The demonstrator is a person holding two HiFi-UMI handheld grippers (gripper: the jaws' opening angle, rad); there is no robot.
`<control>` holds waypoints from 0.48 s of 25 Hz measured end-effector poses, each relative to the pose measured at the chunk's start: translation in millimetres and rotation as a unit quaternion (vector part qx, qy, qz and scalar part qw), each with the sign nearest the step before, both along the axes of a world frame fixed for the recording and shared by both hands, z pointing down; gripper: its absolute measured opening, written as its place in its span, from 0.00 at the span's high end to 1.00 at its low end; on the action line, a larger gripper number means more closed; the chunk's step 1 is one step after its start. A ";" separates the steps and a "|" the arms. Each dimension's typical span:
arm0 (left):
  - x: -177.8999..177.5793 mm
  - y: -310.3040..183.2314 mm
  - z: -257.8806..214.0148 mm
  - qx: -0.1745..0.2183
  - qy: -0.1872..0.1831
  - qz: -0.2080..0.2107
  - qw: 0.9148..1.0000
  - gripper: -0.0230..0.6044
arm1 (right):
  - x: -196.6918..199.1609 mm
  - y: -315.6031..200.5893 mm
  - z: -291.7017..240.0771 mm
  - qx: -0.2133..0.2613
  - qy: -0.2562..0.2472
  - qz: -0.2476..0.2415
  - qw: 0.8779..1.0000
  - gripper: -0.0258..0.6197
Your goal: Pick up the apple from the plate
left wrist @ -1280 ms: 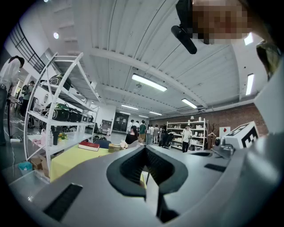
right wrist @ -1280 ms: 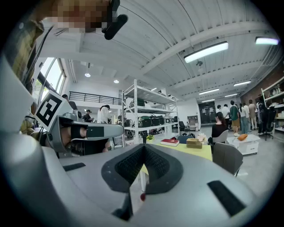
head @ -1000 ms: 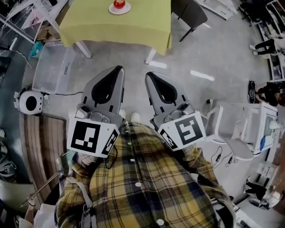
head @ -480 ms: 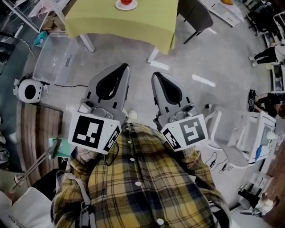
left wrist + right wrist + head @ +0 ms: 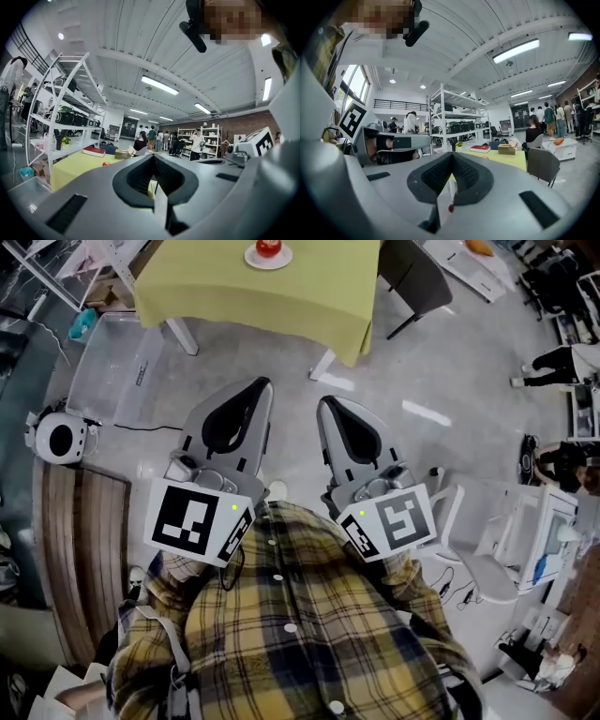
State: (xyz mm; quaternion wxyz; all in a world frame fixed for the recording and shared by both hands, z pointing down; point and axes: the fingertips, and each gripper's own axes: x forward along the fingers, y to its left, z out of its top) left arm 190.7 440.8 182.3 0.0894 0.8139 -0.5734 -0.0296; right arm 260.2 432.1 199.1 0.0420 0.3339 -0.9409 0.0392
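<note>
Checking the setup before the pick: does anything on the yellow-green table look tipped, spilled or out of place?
Nothing stands out. The red apple sits on its small white plate on the yellow-green tablecloth, with nothing spilled around it.

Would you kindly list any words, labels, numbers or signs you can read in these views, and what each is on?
No text here can be read.
Left marker cube and right marker cube: black-and-white square patterns, not letters.
Clear plastic bin: a dark label strip, too small to read.
</note>
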 end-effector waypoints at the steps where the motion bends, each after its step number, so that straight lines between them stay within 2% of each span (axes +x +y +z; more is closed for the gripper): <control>1: -5.6 -7.0 -0.4 0.000 0.001 0.000 1.000 0.96 | -5.5 -6.5 0.3 0.000 0.002 0.000 1.000 0.96; 12: -87.5 -107.2 -2.1 -0.001 0.000 0.006 1.000 0.96 | -92.1 -105.8 -3.4 0.002 0.007 -0.004 1.000 0.96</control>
